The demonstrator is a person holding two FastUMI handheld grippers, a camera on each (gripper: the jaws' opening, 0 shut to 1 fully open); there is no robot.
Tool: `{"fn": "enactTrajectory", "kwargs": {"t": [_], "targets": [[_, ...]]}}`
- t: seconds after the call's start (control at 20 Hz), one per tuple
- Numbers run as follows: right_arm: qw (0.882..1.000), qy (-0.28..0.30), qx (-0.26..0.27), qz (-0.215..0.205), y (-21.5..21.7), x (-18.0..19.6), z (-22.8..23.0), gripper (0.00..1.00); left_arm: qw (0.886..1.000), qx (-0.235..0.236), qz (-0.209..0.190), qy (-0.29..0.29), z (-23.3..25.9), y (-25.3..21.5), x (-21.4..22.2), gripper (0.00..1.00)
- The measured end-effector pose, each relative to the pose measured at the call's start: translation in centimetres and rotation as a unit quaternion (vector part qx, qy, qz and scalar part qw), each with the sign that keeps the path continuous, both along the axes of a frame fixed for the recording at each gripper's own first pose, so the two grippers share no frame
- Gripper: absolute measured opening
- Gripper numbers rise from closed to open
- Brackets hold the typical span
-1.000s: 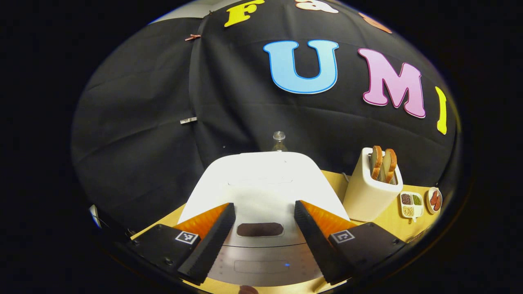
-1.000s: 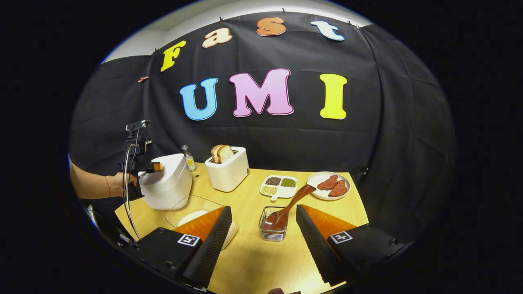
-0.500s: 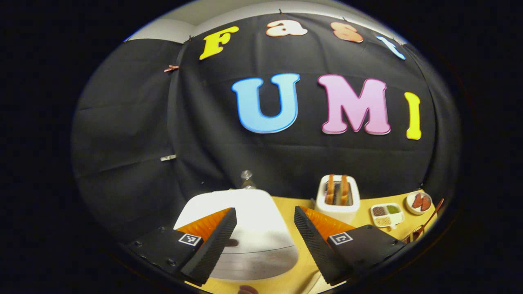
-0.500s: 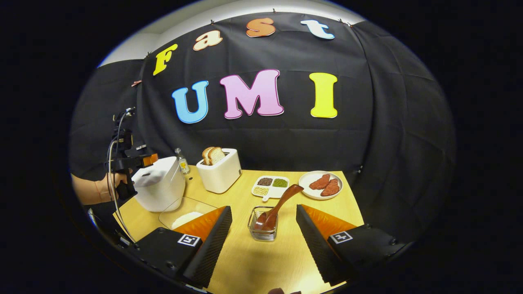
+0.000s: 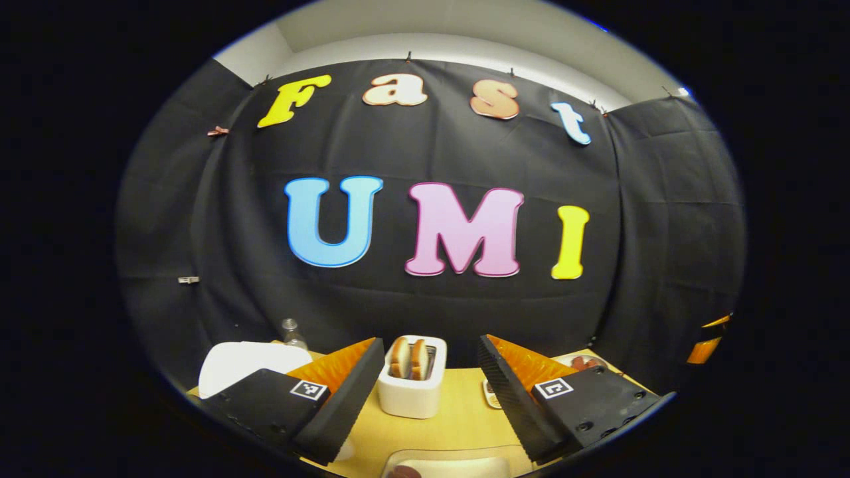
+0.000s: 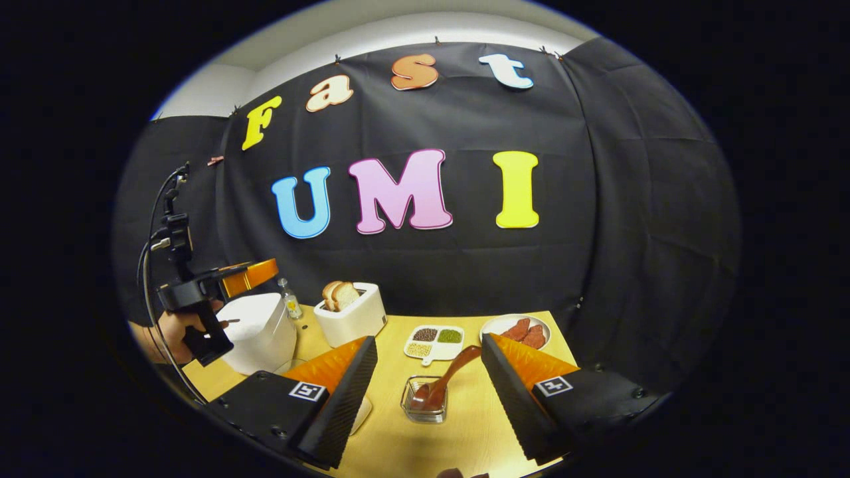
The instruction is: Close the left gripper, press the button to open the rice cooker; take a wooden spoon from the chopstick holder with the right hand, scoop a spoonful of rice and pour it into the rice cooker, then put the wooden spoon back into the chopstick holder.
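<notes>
The white rice cooker (image 6: 255,332) stands at the table's left with its lid down; in the left gripper view it lies low on the left (image 5: 242,368). My left gripper (image 5: 431,342) is open and raised, held by a hand above the cooker (image 6: 247,275). My right gripper (image 6: 429,340) is open, with nothing between its fingers. Just ahead of it, between the fingers, stands the clear chopstick holder (image 6: 424,406). The wooden spoon (image 6: 453,373) leans in the holder, handle pointing up and right. A glass dish of rice (image 5: 451,463) is mostly hidden behind my right gripper's left finger.
A white toaster (image 6: 350,315) with bread slices stands behind the cooker's right side, with a small bottle (image 6: 288,300) beside it. A divided dish of beans (image 6: 435,340) and a plate of red food (image 6: 521,328) sit at the back right. The wooden table (image 6: 465,438) ends near the wall.
My left gripper has lifted off the rice cooker's front and swung right, staying open. The cooker lid stays down. My right gripper has drawn nearer to the chopstick holder.
</notes>
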State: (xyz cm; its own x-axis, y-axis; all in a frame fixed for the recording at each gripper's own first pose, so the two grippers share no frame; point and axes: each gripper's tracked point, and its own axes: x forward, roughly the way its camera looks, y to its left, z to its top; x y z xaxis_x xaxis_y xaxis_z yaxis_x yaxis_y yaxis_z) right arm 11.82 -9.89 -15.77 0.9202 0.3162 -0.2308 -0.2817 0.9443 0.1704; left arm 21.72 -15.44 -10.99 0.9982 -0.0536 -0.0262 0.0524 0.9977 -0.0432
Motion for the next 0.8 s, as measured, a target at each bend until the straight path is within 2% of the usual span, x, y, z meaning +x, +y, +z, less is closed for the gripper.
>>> {"fn": "enactTrajectory", "kwargs": {"t": [0.2, 0.4, 0.55, 0.8], "targets": [[1.000, -0.017, -0.022, 0.002, 0.5, 0.9, -0.3, 0.98, 0.998, -0.004, -0.054, -0.032, 0.8, -4.7, -1.5, 0.98], [0.999, -0.028, -0.033, -0.007, -0.2, 1.7, -0.6, 0.98, 0.998, -0.004, -0.066, -0.019, -0.7, -6.4, -2.4, 0.98], [0.999, -0.032, -0.041, -0.015, -0.7, 2.0, -0.9, 0.98, 0.997, 0.009, -0.077, 0.005, -2.7, -7.3, -2.6, 0.98], [0.998, -0.033, -0.048, -0.011, -0.3, 2.1, -1.1, 0.98, 0.995, 0.037, -0.097, 0.007, -3.4, -9.1, -2.7, 0.97]]}}
